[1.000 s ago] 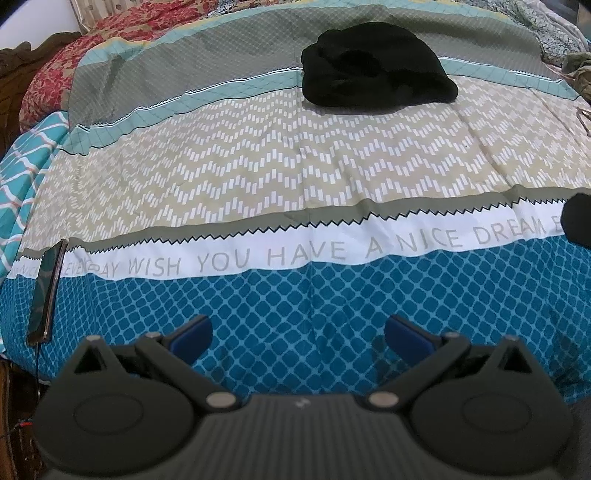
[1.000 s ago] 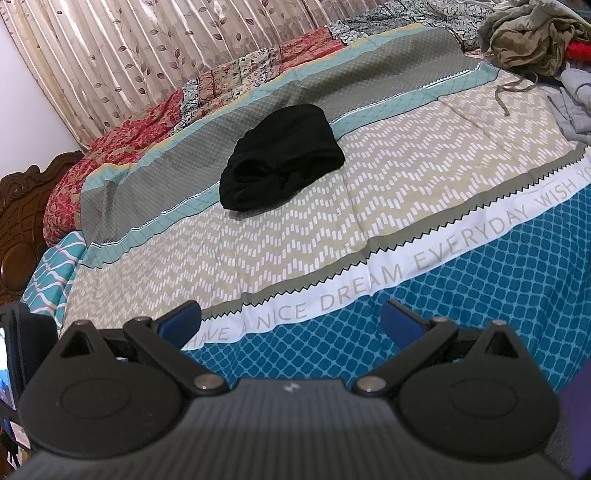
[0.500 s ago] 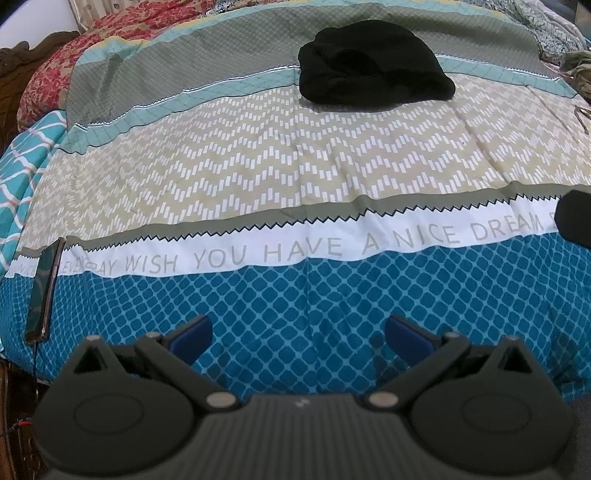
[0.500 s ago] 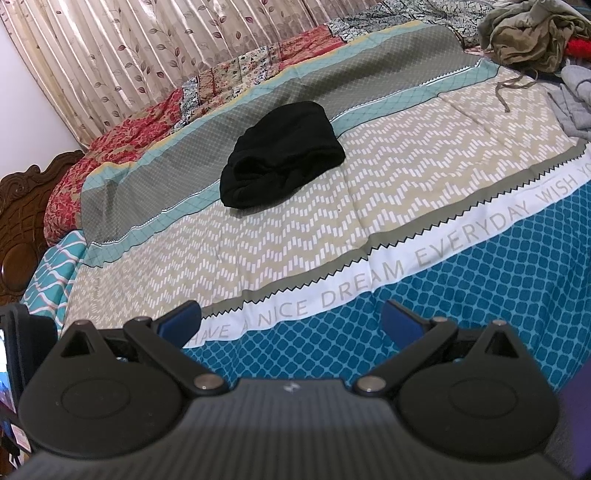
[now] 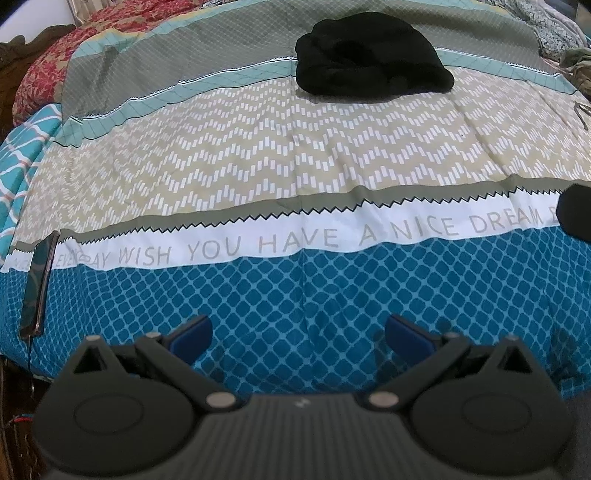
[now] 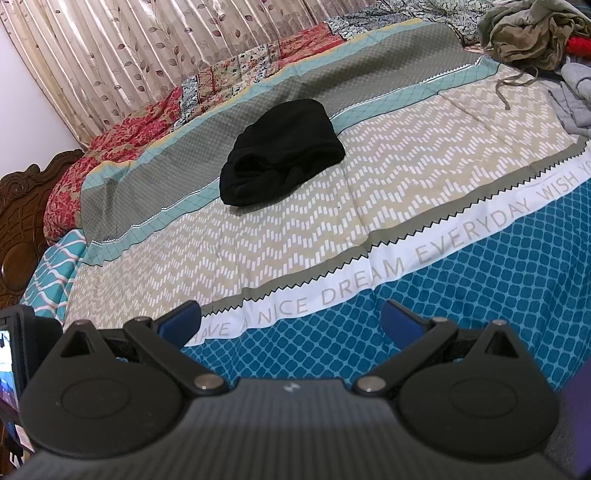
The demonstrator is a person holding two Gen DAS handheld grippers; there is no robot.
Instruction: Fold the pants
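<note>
Patterned in teal, chevron and grey bands, a bedspread (image 5: 295, 166) covers the bed, with black pants (image 5: 373, 61) bunched in a heap far across it on the grey and teal stripes, well apart from both grippers. Both the left gripper (image 5: 297, 334) and the right gripper (image 6: 290, 319) hover over the blue near edge with jaws spread wide and empty. A phone (image 5: 38, 284) lies at the bedspread's left edge, and loose clothes (image 6: 532, 33) are piled at the far right before a curtain (image 6: 147, 48).

Black pants (image 5: 371, 59) lie bunched on the bedspread (image 5: 295, 177), well beyond the left gripper (image 5: 295, 334), fingers (image 5: 190, 334) apart
</note>
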